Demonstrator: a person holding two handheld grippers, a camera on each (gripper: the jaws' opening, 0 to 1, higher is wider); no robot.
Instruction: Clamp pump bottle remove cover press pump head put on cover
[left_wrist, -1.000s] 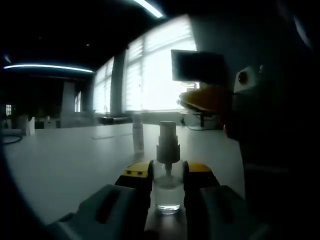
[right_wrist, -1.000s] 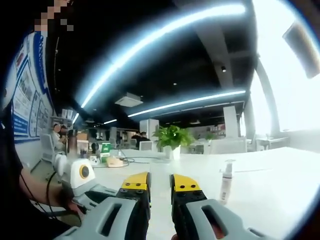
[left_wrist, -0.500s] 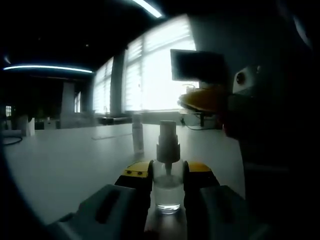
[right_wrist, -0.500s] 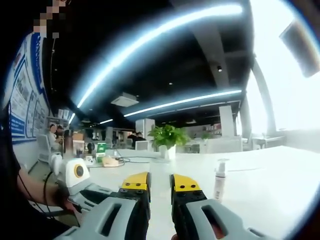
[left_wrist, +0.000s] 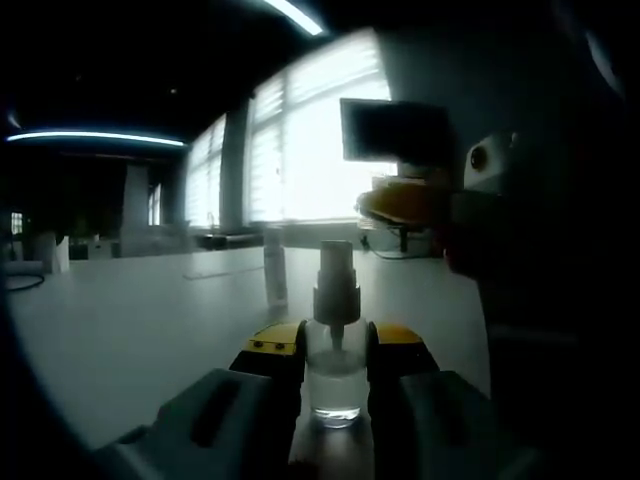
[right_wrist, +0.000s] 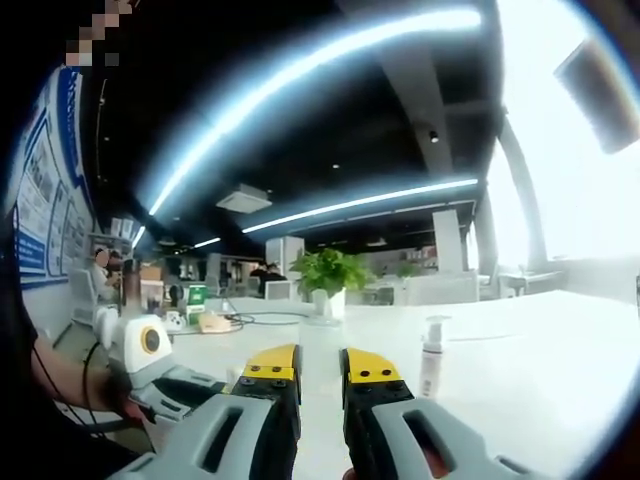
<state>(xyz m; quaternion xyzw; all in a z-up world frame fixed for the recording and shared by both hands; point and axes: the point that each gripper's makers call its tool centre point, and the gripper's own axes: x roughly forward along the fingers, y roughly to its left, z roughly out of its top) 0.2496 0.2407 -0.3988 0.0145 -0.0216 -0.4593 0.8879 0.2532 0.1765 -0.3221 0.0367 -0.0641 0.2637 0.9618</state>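
Pump bottle (left_wrist: 335, 375) upright btwn left gripper (left_wrist: 335, 345) jaws, clamped, on table (left_wrist: 130, 330).

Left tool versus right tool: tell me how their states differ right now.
The left tool is shut on the clear pump bottle, its pump head bare; the right tool holds nothing, jaws a narrow gap apart. The left tool sits low over the white table; the right tool is raised. Both have yellow tips.
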